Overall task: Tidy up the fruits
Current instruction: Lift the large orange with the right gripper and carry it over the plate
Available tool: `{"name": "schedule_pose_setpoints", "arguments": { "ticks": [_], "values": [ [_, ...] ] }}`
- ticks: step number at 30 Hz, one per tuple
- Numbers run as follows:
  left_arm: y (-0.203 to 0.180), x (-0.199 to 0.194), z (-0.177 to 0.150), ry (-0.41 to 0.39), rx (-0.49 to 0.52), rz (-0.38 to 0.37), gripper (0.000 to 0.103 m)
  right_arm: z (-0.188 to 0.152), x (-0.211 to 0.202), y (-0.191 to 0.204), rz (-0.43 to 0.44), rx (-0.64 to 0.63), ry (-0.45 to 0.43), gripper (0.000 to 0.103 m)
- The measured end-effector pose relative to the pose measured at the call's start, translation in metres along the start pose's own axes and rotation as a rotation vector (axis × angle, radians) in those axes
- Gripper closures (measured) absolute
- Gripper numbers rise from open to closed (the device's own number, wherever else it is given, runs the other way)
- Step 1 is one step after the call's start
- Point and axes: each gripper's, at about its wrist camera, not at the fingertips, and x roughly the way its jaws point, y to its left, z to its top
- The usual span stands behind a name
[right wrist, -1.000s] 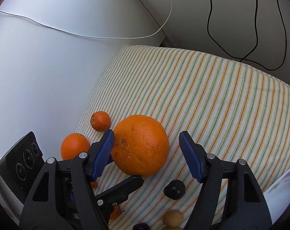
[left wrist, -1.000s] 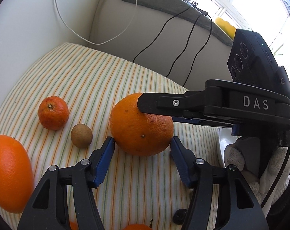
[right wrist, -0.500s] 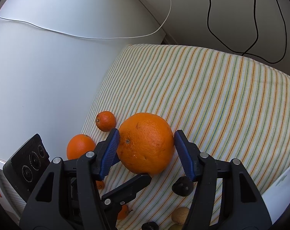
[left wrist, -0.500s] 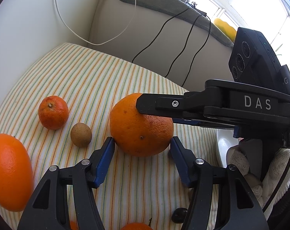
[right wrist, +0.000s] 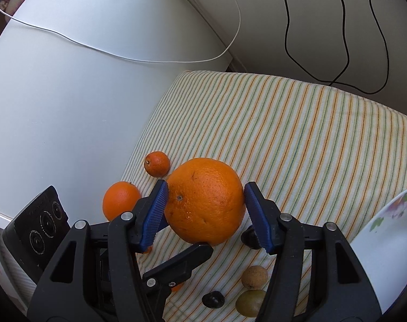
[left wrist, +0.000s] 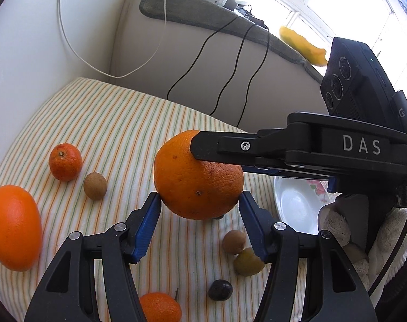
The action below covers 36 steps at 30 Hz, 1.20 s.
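Note:
A large orange is held above the striped cloth. My left gripper has its blue pads against the orange's two sides. My right gripper is closed on the same orange from the other direction; one of its fingers crosses over the orange in the left wrist view. Loose on the cloth lie a mandarin, another orange, two brown longans, a green fruit, a dark fruit and a small orange.
A white floral plate sits at the cloth's right edge and also shows in the right wrist view. White walls stand to the left and behind. Black cables hang at the back. A gloved hand holds the right gripper.
The right gripper has closed from open onto the large orange. The orange has risen off the cloth, uncovering small fruits beneath it.

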Motion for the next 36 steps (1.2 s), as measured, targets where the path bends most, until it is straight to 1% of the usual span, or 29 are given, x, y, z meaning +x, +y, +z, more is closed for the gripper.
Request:
{"name": "schedule_pose_setpoints", "arguments": {
  "ticks": [5,10,16,24,29,36],
  "values": [
    [-0.023,-0.007,-0.006,-0.009,0.029,-0.018,0.043,-0.011,-0.026,-0.002,-0.012,-0.002,-0.032,0.041],
    [-0.048,-0.006,-0.012,-0.001,0.061,-0.045,0.043,-0.026,-0.053,-0.014,-0.027,0.003,-0.065,0.041],
    [-0.084,0.009,-0.018,0.024,0.108,-0.087,0.043,-0.044,-0.084,-0.036,-0.054,0.036,-0.105,0.041],
    [-0.127,0.039,-0.018,0.067,0.156,-0.132,0.043,-0.064,-0.12,-0.082,-0.087,0.1,-0.146,0.041],
    [-0.141,0.057,-0.015,0.089,0.175,-0.14,0.043,-0.071,-0.129,-0.106,-0.092,0.137,-0.166,0.041],
    [-0.154,0.079,-0.015,0.117,0.178,-0.139,0.043,-0.075,-0.125,-0.128,-0.091,0.175,-0.165,0.041]
  ]
}}
